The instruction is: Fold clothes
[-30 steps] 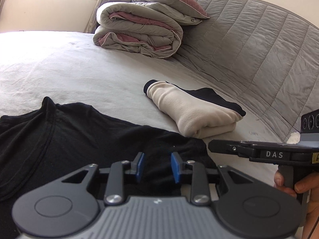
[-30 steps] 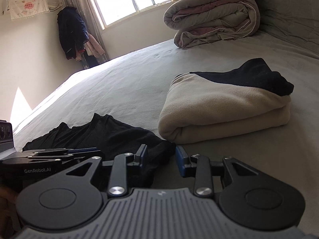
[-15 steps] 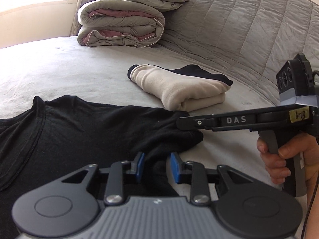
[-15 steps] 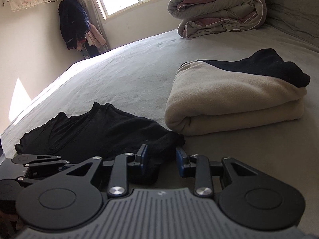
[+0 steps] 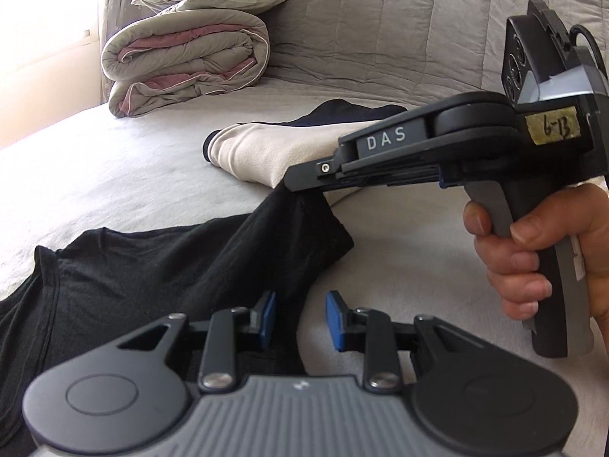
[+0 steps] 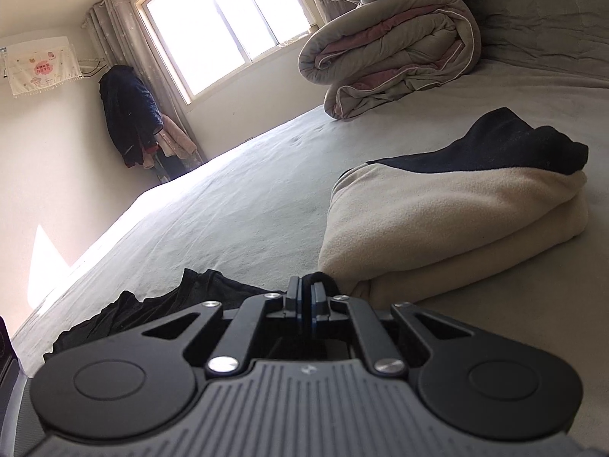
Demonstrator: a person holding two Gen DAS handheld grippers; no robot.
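Black shirt (image 5: pixel 160 266) flat on the bed (image 5: pixel 114 175), one sleeve lifted; right gripper (image 5: pixel 300 182) clamped on that sleeve, beside folded fleece (image 6: pixel 437 228); left gripper (image 5: pixel 298 320) jaws apart over shirt edge

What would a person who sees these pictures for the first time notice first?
Most striking is the right claw, held by a hand at the right of the left wrist view, shut on a corner of the black T-shirt and lifting it off the bed. Just behind lies a folded cream and black fleece garment. At the head of the bed sits a rolled grey and pink duvet.
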